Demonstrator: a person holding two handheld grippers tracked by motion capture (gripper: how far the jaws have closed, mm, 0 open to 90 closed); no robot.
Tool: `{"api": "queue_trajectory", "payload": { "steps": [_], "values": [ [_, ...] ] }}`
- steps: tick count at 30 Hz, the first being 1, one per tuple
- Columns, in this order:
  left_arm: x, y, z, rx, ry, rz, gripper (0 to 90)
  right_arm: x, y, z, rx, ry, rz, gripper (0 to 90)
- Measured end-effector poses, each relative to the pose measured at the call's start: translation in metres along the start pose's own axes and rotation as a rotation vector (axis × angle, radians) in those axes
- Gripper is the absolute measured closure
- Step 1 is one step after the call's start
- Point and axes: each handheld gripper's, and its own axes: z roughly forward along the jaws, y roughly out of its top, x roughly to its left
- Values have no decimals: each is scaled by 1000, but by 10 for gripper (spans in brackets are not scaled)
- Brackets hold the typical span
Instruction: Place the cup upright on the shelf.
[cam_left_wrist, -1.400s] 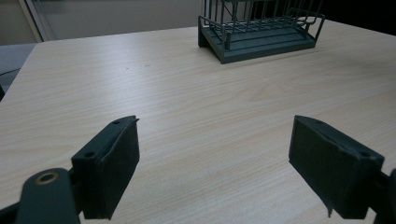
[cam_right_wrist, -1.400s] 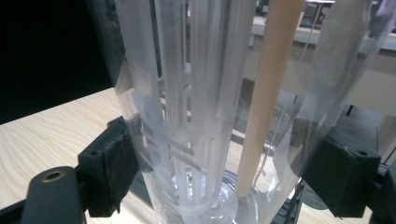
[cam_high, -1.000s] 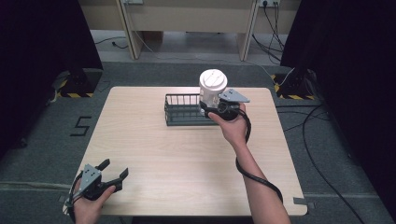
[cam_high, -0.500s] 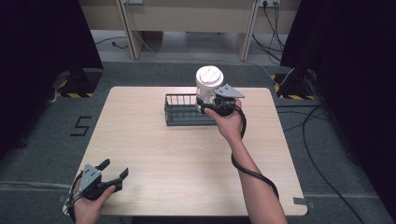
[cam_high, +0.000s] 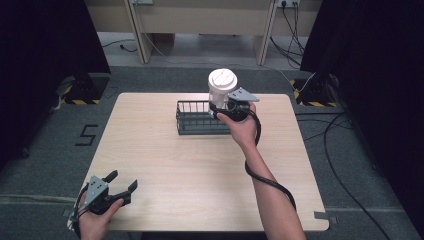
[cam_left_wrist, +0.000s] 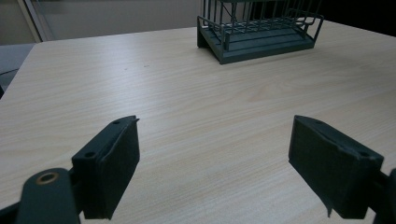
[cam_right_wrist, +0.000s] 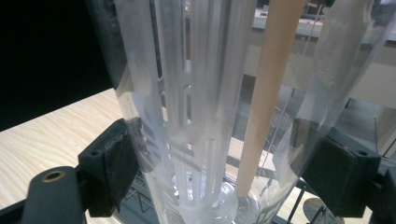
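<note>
A: Between the right gripper's jaws sits the clear lidded tumbler, clamped; over the last second it has drifted left, above the wire rack's right end, so lowering it in looks next.
B: And the left gripper?
A: Jaws wide, empty, at the table's near-left corner; bare wood lies between

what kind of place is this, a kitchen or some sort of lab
Most likely a lab or recording room, not a kitchen: a lone wooden table on grey carpet, dark curtains at both sides, and cables trailing over the floor.
</note>
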Motion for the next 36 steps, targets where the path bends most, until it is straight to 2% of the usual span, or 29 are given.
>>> {"api": "queue_trajectory", "payload": {
  "steps": [12, 36],
  "values": [
    [0, 0, 0, 0, -1, -2, 158, -3, 0, 11, 21, -9, 9, 189],
    [0, 0, 0, -5, -5, -8, 158, -1, 2, 36, 45, -18, 32, 189]
  ]
}}
